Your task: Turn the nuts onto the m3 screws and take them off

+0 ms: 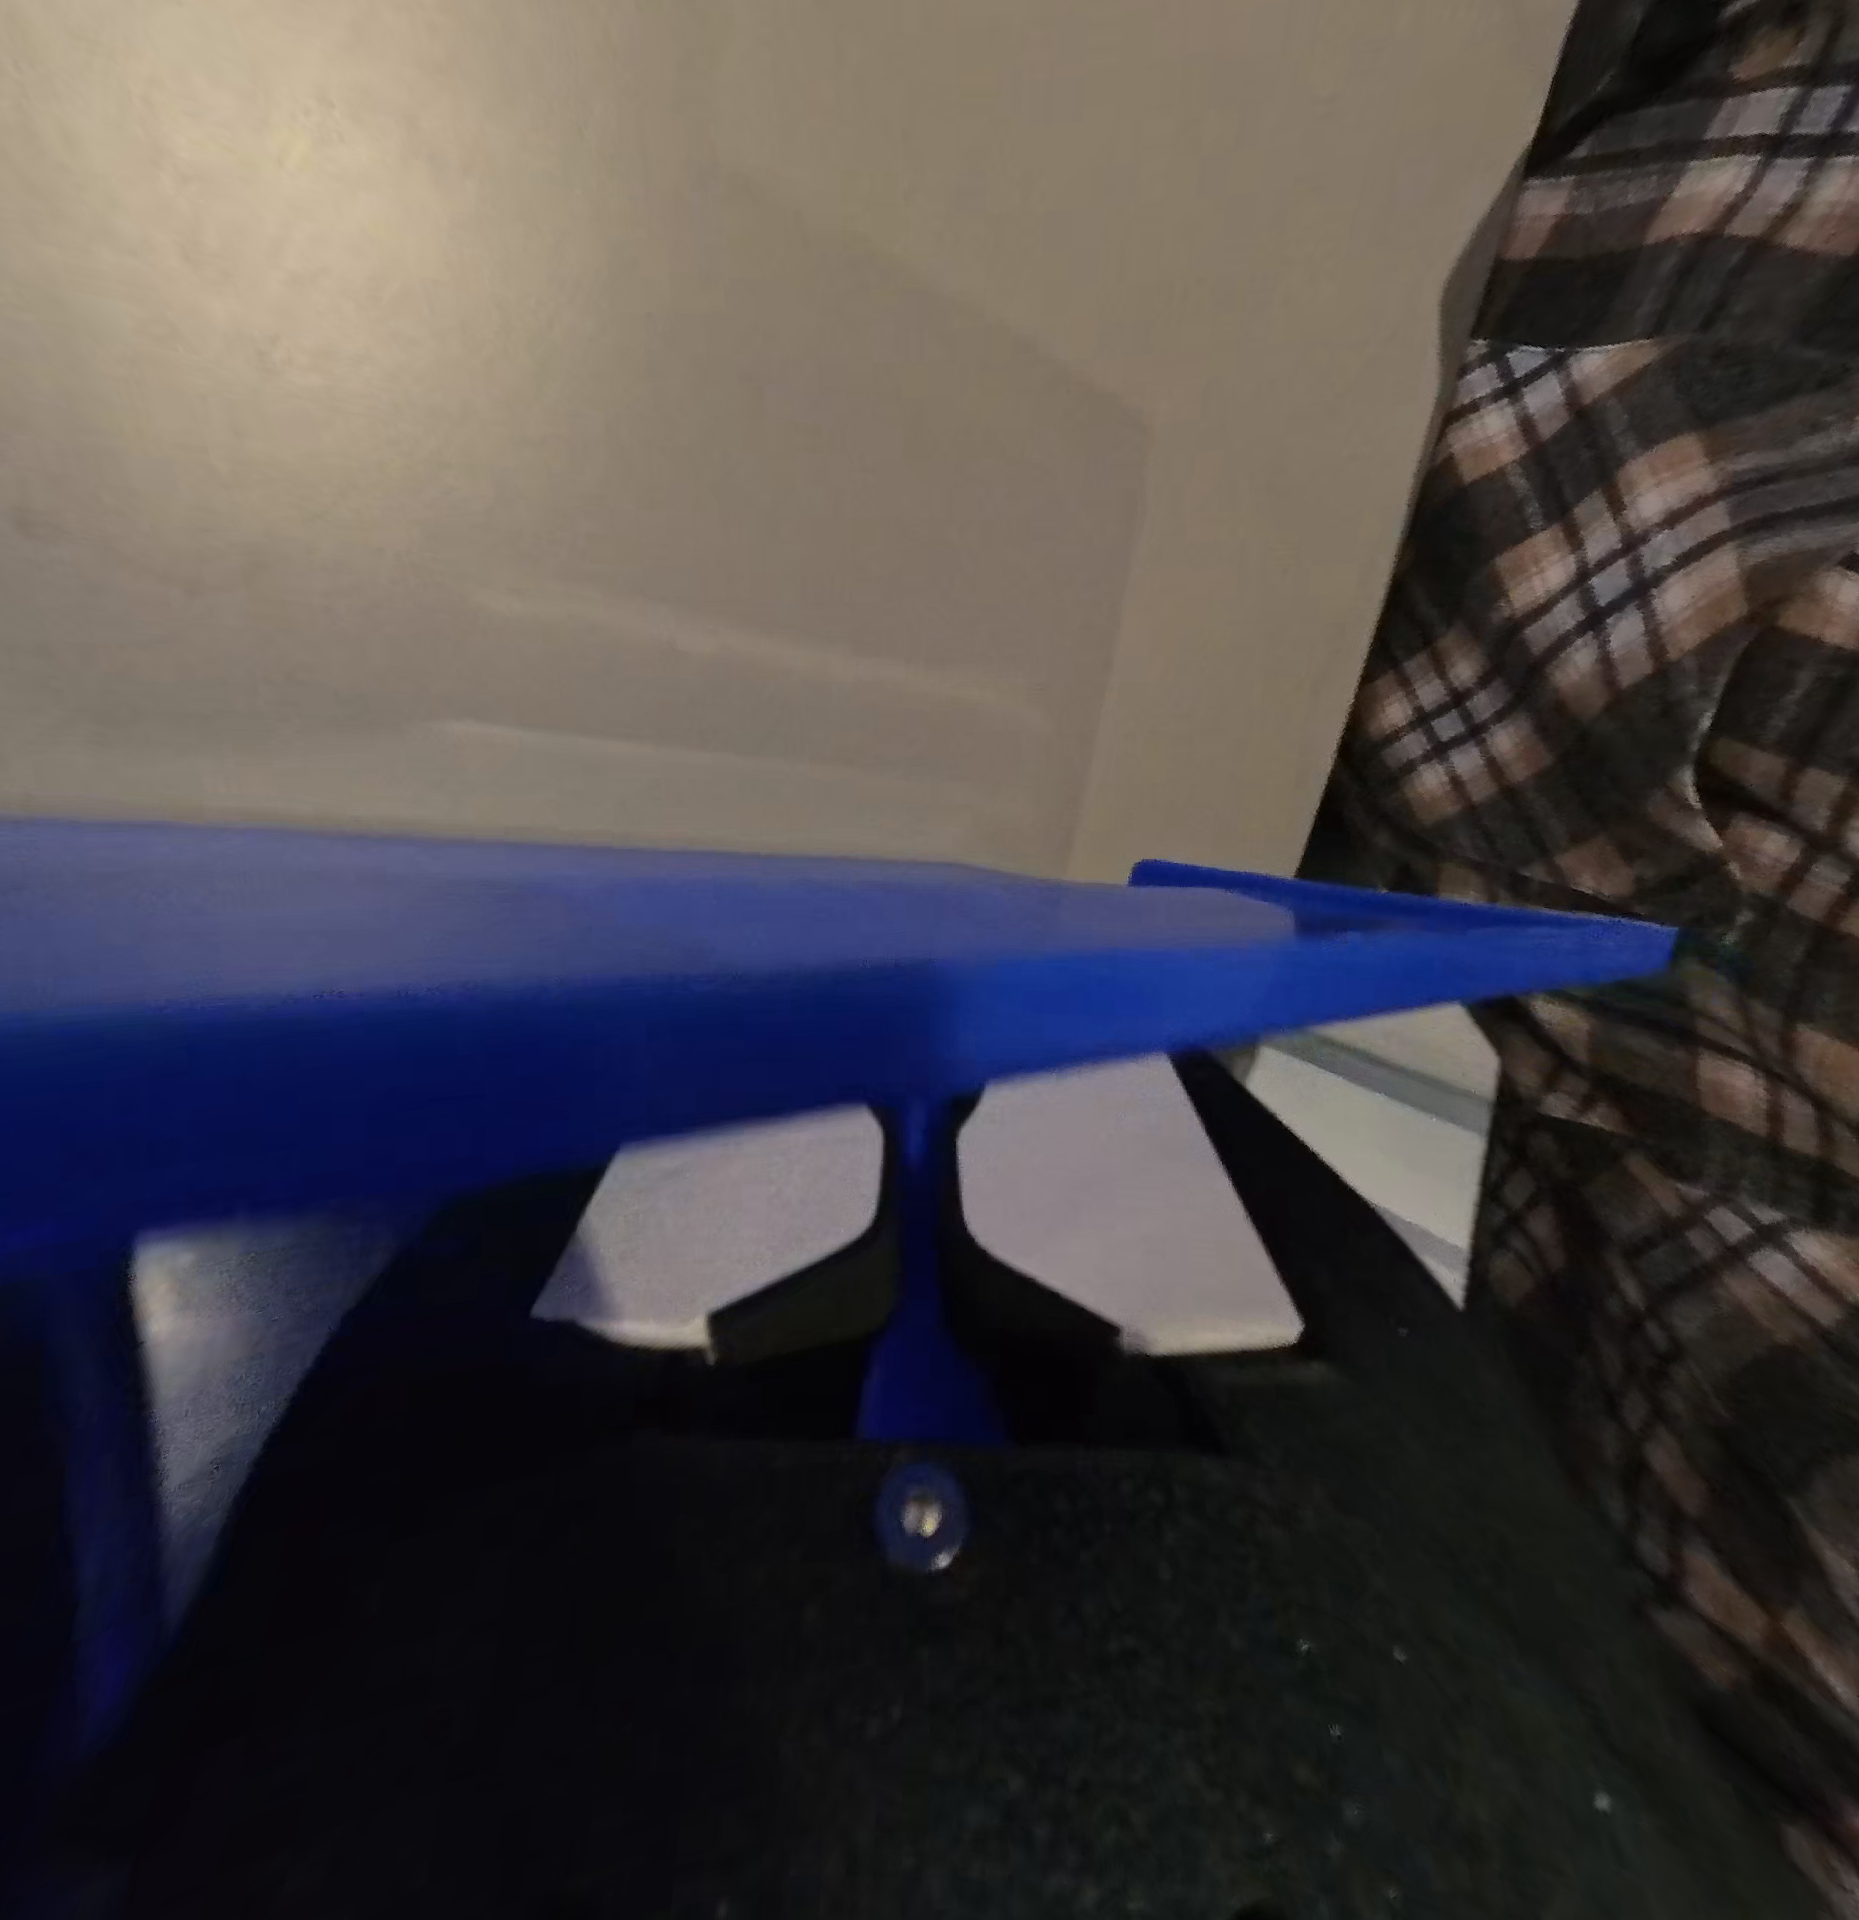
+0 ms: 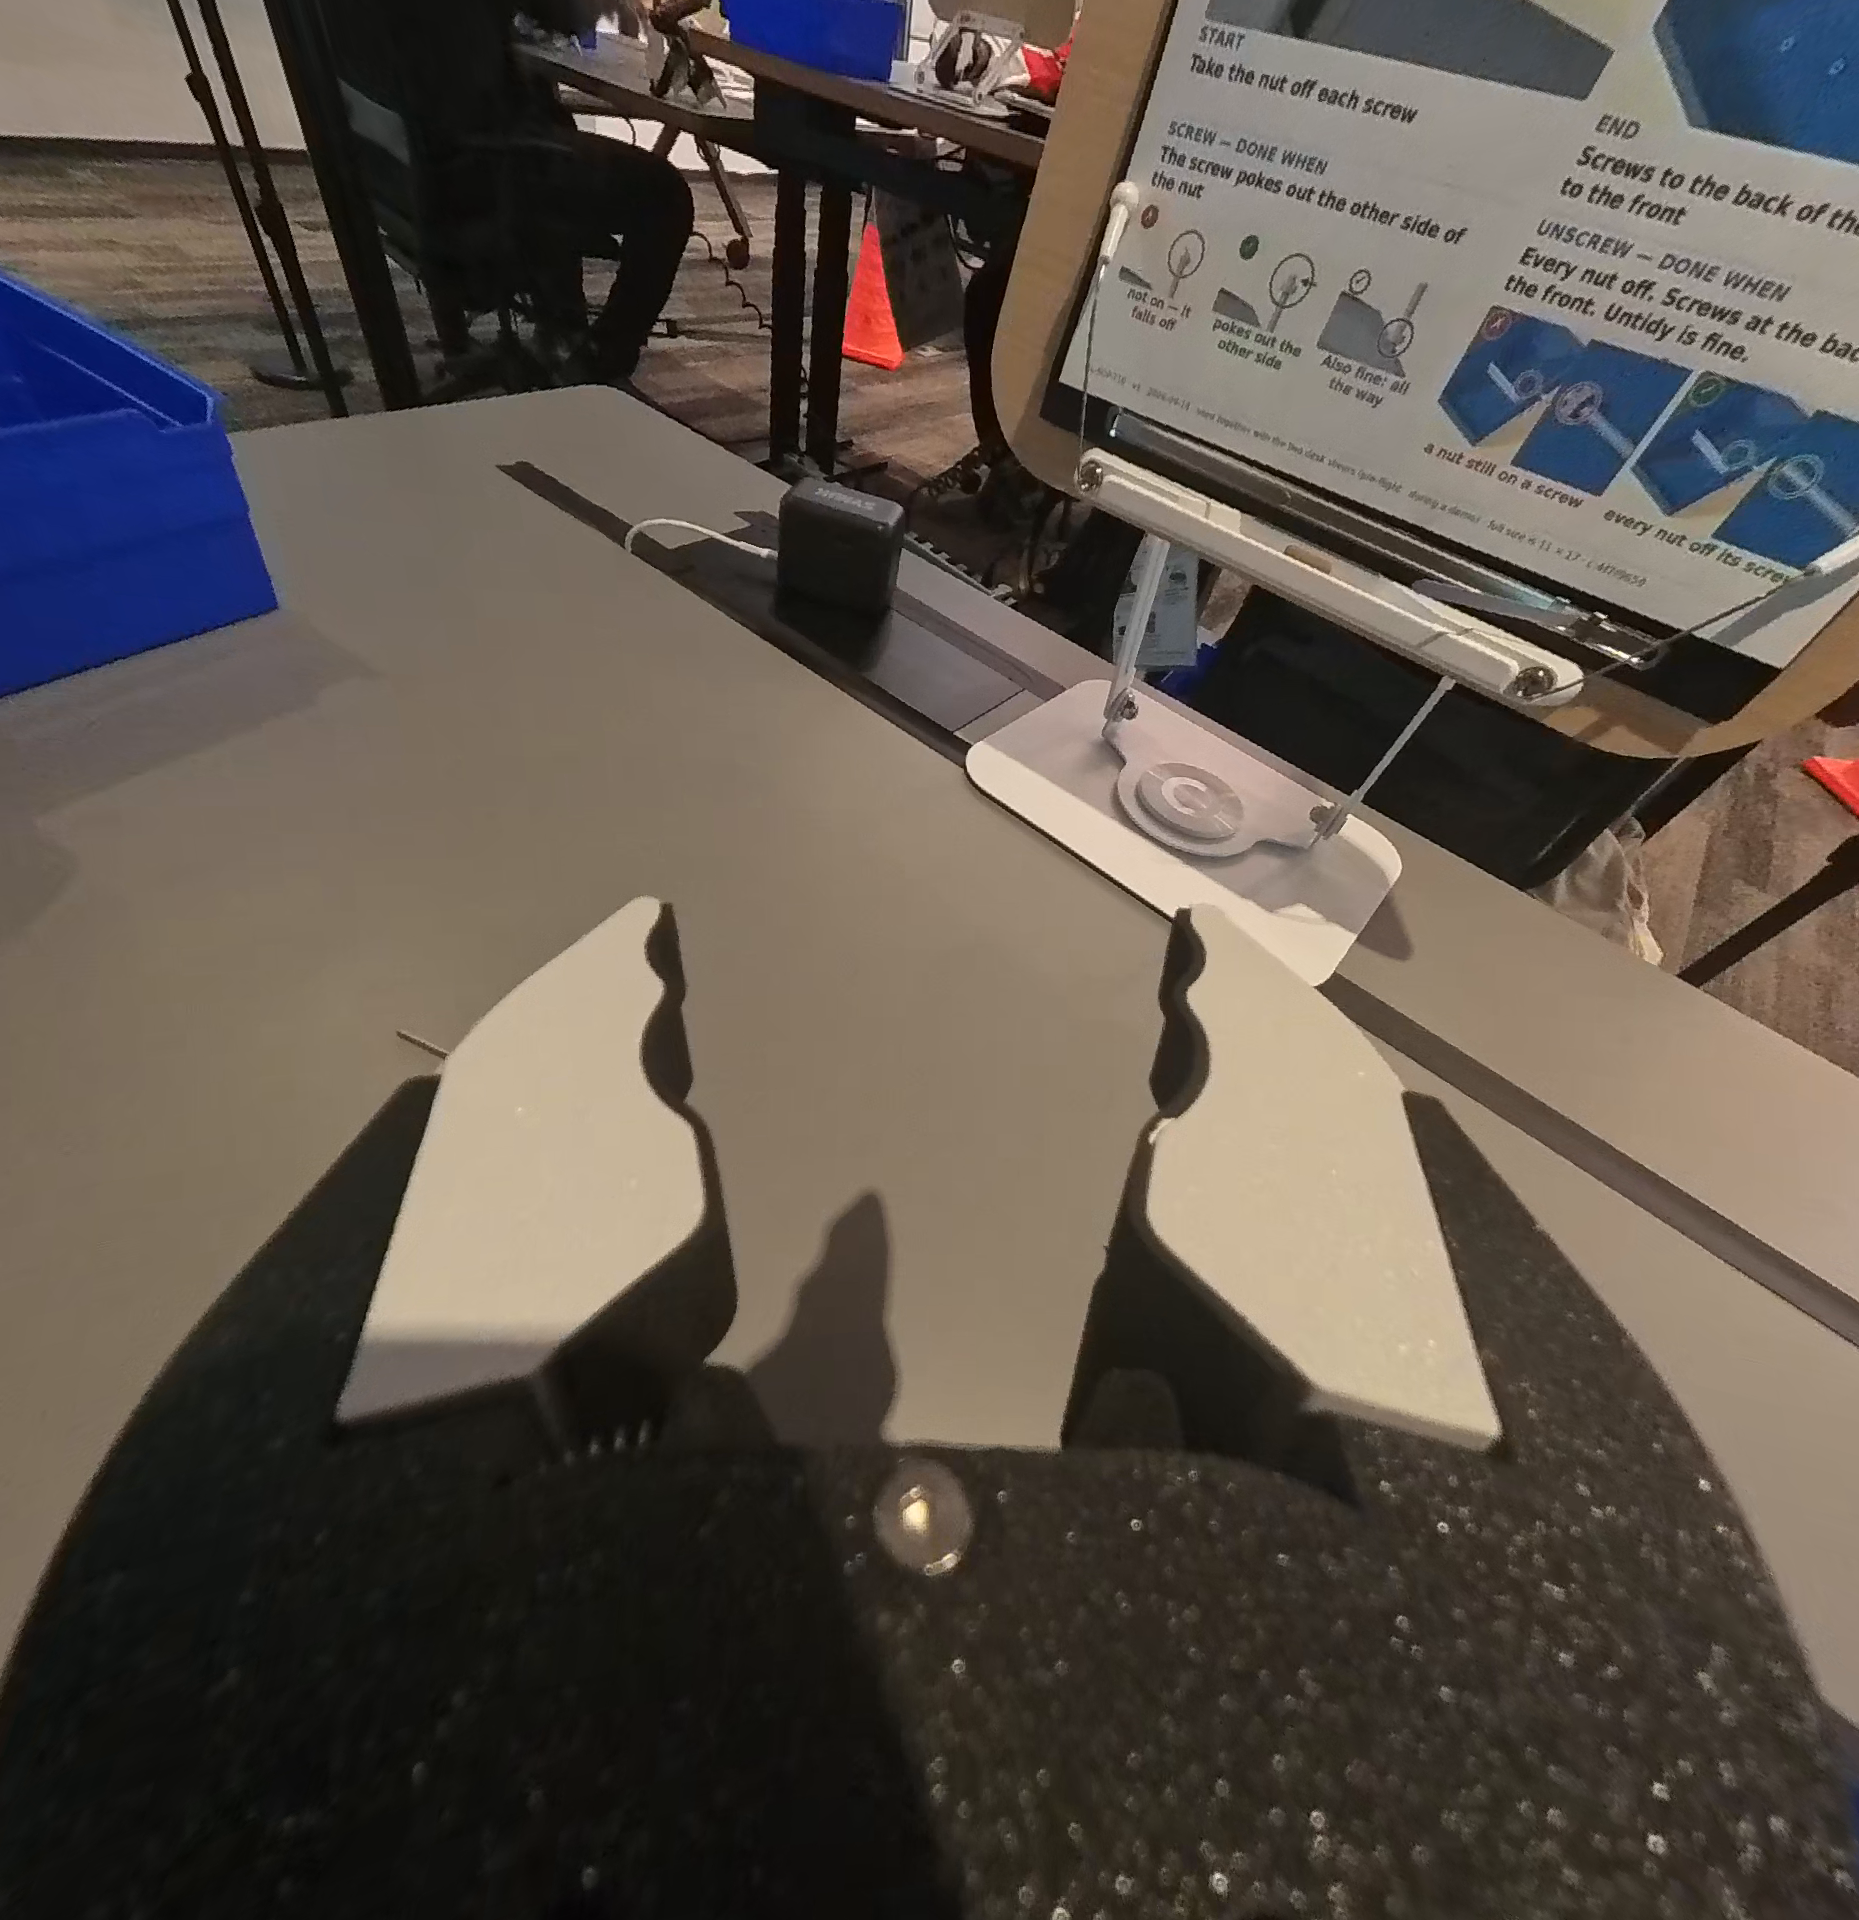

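In the left wrist view my left gripper point(image 1: 920, 1195) is shut on a thin wall of a blue plastic bin point(image 1: 489, 997). The bin is tilted so that I see it from below, and it fills the middle of the view. No screws or nuts show in either view. In the right wrist view my right gripper point(image 2: 925, 997) is open and empty, held low over the grey table point(image 2: 592, 831). A blue bin point(image 2: 83, 488) stands at the far left of that view.
A person's plaid sleeve point(image 1: 1631, 727) is close on the right of the left view, before a pale wall. On the table stand a black charger block point(image 2: 840, 542) with a white cable and a stand point(image 2: 1185, 821) holding an instruction sheet point(image 2: 1476, 260). Orange cones and other desks lie beyond. Spacing between my two grippers at the tips: around 50 cm.
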A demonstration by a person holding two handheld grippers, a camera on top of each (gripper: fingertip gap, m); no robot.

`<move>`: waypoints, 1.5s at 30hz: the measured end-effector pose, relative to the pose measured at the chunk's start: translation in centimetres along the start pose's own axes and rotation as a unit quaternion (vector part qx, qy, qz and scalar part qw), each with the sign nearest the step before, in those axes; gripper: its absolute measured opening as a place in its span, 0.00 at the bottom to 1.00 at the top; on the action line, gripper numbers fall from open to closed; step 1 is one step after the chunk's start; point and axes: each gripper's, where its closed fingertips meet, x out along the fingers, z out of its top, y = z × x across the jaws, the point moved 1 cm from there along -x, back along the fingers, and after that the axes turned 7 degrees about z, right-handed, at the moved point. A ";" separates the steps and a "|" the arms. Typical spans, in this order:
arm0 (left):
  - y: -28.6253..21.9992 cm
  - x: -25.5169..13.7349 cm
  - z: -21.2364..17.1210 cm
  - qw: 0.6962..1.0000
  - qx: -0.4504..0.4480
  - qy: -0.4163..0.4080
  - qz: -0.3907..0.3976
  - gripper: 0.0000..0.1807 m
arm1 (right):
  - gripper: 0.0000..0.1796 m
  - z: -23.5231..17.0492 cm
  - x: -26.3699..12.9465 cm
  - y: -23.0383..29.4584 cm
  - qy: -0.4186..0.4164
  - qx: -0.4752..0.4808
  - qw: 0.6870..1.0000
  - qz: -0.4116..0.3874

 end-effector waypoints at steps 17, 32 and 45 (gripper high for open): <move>0.7 -2.3 -0.2 0.993 0.010 -0.054 0.103 0.00 | 0.49 0.0 0.0 0.5 -0.001 -0.003 1.000 0.012; 2.2 -2.7 -0.2 0.975 0.043 -0.046 0.211 0.35 | 0.50 -0.3 -1.1 0.2 0.002 -0.003 1.000 0.003; 3.4 -1.8 -0.2 0.970 0.043 -0.010 0.238 0.48 | 0.51 -0.1 -2.6 -0.6 -0.002 -0.005 1.000 -0.016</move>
